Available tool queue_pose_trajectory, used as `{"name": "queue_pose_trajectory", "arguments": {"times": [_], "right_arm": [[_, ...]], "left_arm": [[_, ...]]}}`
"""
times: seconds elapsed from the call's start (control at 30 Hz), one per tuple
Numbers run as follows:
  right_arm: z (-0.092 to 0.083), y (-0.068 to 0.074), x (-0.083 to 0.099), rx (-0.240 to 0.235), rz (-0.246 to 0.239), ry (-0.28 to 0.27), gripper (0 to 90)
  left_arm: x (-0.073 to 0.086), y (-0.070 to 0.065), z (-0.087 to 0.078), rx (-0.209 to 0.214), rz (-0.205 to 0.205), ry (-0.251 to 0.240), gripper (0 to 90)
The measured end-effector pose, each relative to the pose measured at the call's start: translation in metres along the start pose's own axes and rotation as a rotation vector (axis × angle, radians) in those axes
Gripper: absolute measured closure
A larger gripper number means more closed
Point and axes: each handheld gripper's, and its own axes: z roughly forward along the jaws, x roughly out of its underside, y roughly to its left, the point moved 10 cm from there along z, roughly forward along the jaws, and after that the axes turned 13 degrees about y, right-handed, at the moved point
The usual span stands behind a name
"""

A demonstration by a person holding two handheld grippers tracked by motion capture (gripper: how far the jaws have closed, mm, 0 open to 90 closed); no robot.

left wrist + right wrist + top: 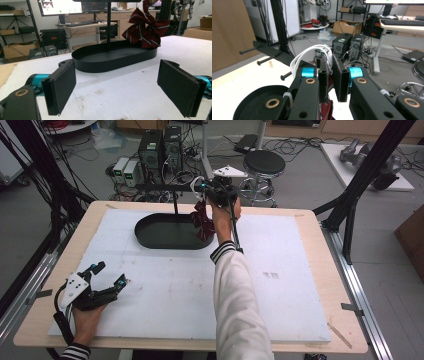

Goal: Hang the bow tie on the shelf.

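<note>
The right gripper [207, 195] is clamped on the white elastic loop [308, 53] of a dark red striped bow tie [202, 221], which hangs from it over the far right end of the black oval tray [150, 237], beside the stand's upright post [175, 202]. The bow looks light, soft and floppy, likely to swing and sag; the thin elastic or the knot at the centre seems the surest place to hold, since the fabric wings would crumple. The left gripper [107, 275] rests near the table's [310, 270] front left corner, jaws spread wide with nothing between them
</note>
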Motion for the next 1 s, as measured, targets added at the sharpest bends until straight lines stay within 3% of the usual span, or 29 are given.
{"name": "queue_pose_trajectory", "arguments": {"times": [0.13,0.43,0.63,0.77,1.0], "right_arm": [[0.007,-0.002,0.002,-0.006,0.025,0.0,83.9],[0.012,0.001,-0.007,0.023,-0.014,-0.001,83.8],[0.016,-0.005,0.001,0.038,0.002,0.046,83.6],[0.016,-0.008,0.005,0.087,-0.028,0.083,83.5],[0.012,-0.021,0.013,0.125,-0.025,0.123,83.5]], "left_arm": [[0.0,0.0,0.0,0.001,-0.001,0.002,15.9],[0.0,0.0,0.0,0.004,0.001,0.004,15.9],[0.0,0.0,-0.001,0.004,-0.002,-0.005,15.9],[0.0,0.0,-0.001,0.005,-0.002,-0.008,15.9],[-0.001,0.0,-0.001,0.005,-0.002,-0.013,15.9]]}}
